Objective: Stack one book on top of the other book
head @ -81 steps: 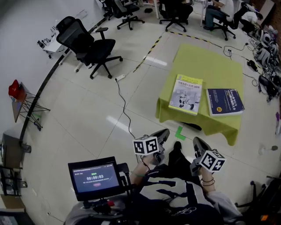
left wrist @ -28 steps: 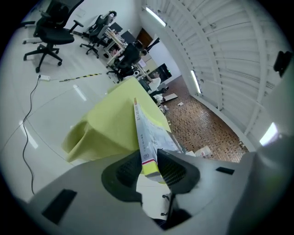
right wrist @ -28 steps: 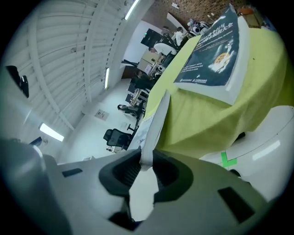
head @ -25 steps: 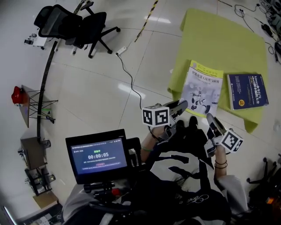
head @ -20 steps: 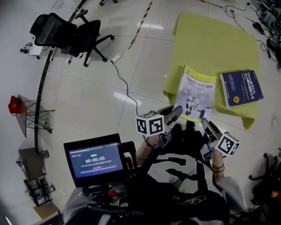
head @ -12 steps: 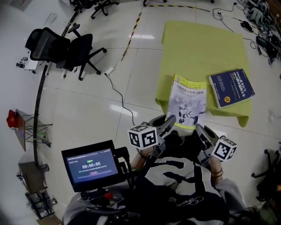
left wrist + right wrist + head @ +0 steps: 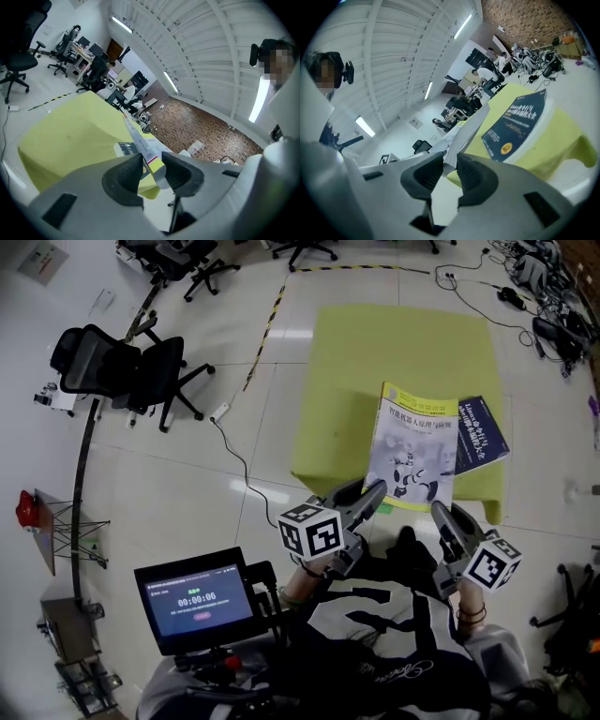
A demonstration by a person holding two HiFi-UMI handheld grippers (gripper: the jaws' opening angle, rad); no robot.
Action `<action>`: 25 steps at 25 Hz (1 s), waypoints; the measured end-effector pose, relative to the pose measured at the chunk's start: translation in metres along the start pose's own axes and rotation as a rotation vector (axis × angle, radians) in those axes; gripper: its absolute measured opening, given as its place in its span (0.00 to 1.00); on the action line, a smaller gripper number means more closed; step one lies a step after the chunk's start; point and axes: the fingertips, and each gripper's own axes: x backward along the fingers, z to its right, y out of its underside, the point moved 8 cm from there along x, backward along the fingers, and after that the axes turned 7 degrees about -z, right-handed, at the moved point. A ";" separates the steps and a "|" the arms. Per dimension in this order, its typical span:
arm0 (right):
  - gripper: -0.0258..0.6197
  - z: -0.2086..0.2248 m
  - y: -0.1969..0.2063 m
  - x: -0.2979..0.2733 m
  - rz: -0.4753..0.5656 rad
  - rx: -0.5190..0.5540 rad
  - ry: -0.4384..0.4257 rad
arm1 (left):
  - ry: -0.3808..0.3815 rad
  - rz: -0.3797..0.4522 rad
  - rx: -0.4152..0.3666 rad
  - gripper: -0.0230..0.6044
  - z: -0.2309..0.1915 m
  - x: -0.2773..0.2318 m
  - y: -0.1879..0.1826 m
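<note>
Clenching white book point(image 7: 412, 448) near edge in left gripper point(image 7: 374, 493) and right gripper point(image 7: 442, 517) jaws; blue book point(image 7: 481, 434) beyond, on desk point(image 7: 366, 362).

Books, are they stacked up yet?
Not yet. Done: the left gripper and right gripper grip the white-and-yellow book by its near edge. In hand: it hangs tilted above the yellow-green table, partly over the blue book. Left: lay it flat on the blue book and let go.
</note>
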 end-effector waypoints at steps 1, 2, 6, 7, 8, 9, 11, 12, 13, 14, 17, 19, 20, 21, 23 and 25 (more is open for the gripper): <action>0.17 0.016 -0.011 0.014 0.008 0.000 0.013 | 0.008 -0.005 -0.006 0.24 0.009 -0.024 0.001; 0.17 0.036 -0.021 0.030 0.017 -0.002 0.025 | 0.015 -0.011 -0.013 0.24 0.019 -0.052 0.004; 0.18 0.110 -0.057 0.085 0.029 -0.014 0.083 | 0.029 -0.047 -0.029 0.24 0.050 -0.151 0.018; 0.18 0.117 -0.061 0.089 0.025 -0.017 0.098 | 0.031 -0.055 -0.024 0.24 0.052 -0.162 0.019; 0.18 0.121 -0.064 0.091 0.020 -0.021 0.110 | 0.030 -0.062 -0.017 0.24 0.052 -0.169 0.019; 0.18 0.125 -0.066 0.091 0.012 -0.026 0.119 | 0.025 -0.070 -0.009 0.24 0.052 -0.174 0.020; 0.18 0.139 -0.066 0.093 -0.008 -0.033 0.128 | 0.002 -0.086 0.004 0.24 0.050 -0.187 0.027; 0.18 0.148 -0.065 0.094 -0.020 -0.031 0.130 | -0.014 -0.092 0.005 0.24 0.049 -0.193 0.032; 0.18 0.158 -0.063 0.094 -0.031 -0.029 0.129 | -0.031 -0.097 0.005 0.24 0.047 -0.199 0.039; 0.18 0.166 -0.060 0.093 -0.043 -0.029 0.126 | -0.052 -0.103 0.007 0.24 0.044 -0.204 0.045; 0.18 0.186 -0.053 0.085 -0.083 -0.047 0.131 | -0.128 -0.134 0.014 0.24 0.031 -0.213 0.056; 0.17 0.195 -0.049 0.079 -0.107 -0.064 0.147 | -0.189 -0.165 0.017 0.24 0.024 -0.217 0.063; 0.17 0.200 -0.047 0.077 -0.113 -0.074 0.150 | -0.217 -0.177 0.023 0.24 0.021 -0.218 0.066; 0.17 0.204 -0.045 0.076 -0.115 -0.088 0.150 | -0.239 -0.184 0.030 0.24 0.019 -0.220 0.070; 0.17 0.213 -0.041 0.077 -0.115 -0.122 0.142 | -0.286 -0.185 0.046 0.25 0.018 -0.220 0.077; 0.18 0.216 -0.038 0.076 -0.111 -0.135 0.146 | -0.377 -0.185 0.037 0.27 0.017 -0.215 0.080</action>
